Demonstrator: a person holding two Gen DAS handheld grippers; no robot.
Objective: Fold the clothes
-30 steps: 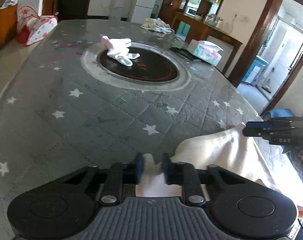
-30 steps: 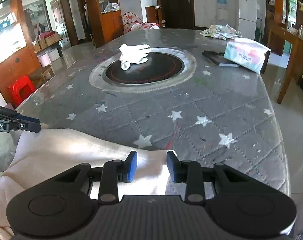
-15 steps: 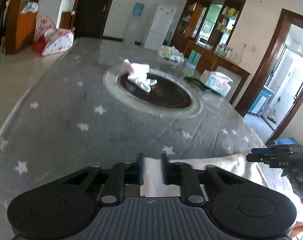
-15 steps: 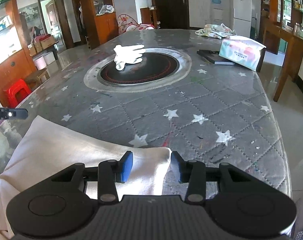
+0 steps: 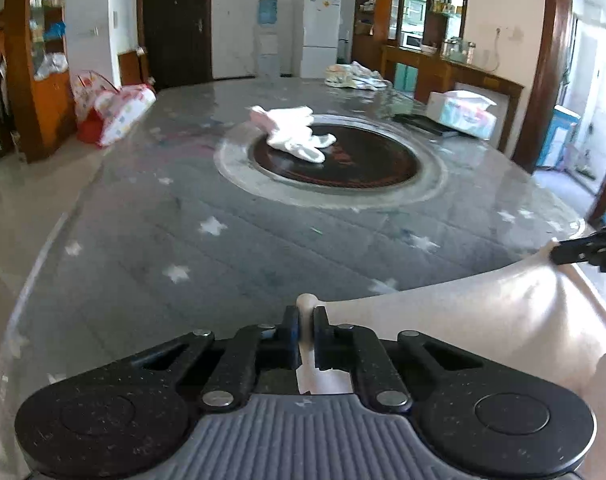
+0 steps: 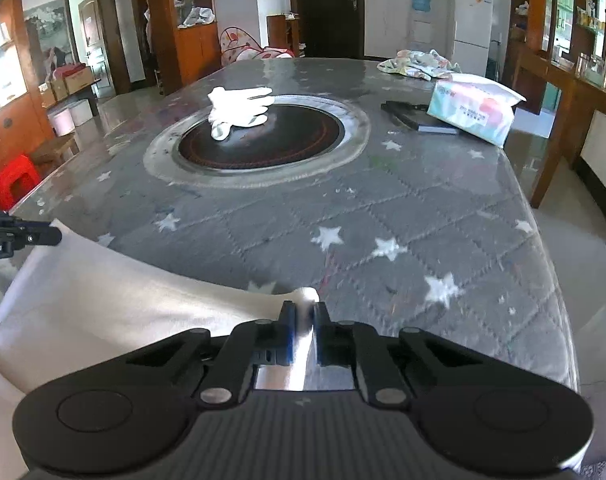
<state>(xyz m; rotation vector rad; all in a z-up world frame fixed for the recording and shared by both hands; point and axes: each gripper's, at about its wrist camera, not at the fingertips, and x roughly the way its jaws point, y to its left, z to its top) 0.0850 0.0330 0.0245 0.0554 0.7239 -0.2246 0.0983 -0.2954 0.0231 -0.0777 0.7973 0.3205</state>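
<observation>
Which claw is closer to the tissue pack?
Right. The right claw pinches the cloth on the tissue pack's side; the left claw grips its far corner.

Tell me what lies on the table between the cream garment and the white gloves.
Nothing: in both wrist views only bare star-print table cover runs from the garment to the gloves on the round hob.

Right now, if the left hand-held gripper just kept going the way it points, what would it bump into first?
Probably the grey star-patterned table cover. The left hand-held gripper, shut on the cream garment, tilts downward toward bare cover. The white gloves lie farther on; depth is hard to judge.
</observation>
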